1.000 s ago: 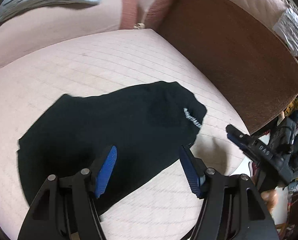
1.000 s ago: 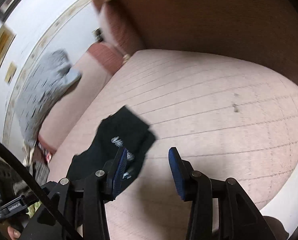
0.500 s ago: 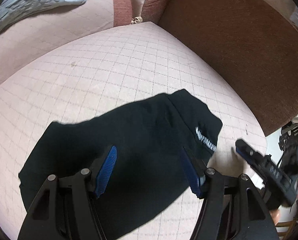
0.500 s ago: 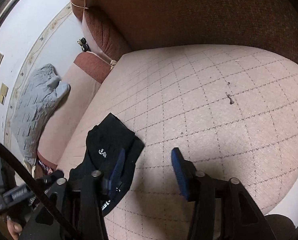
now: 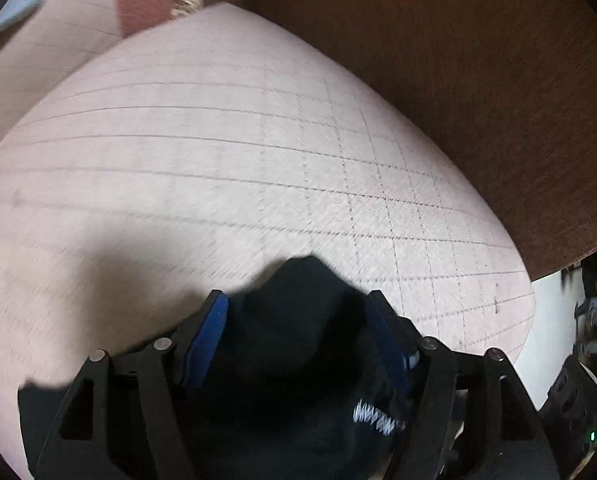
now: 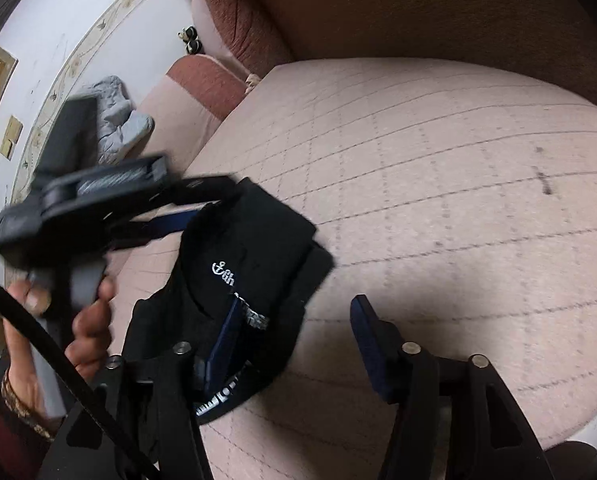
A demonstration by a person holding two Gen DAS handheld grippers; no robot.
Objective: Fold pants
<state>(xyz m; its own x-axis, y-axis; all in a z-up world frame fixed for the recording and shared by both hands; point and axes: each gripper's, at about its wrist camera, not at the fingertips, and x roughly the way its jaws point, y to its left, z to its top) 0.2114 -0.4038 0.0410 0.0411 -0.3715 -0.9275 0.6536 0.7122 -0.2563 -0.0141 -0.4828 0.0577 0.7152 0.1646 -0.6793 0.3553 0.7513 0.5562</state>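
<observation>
The black pants (image 6: 254,264) lie bunched and partly folded on the pale pink quilted sofa cushion (image 6: 438,184), near its front edge, with white lettering showing on the upper layer. They read as light, limp knit cloth: the layers sag and overlap unevenly, so they will drape from any held point and slide over each other rather than keep a crease. The left gripper (image 5: 298,328) points steeply down over the heap, its jaws opening with the raised black fold between the 2 blue pads; the left pad stands clear of the cloth, the right one is blurred against it, and I judge nothing is pinched. In the right wrist view the same tool is a blurred dark shape over the far end of the garment, carried by a hand (image 6: 86,320). The right gripper (image 6: 294,328) hovers at the near end, jaws opening as well, its left pad above the printed hem and the right pad over bare cushion, gripping nothing. A good hold is probably at an outer edge or corner, through all layers at once, 1 gripper at each end, so the fold travels flat. Pinching only the top layer would likely peel it off and undo the stack.
</observation>
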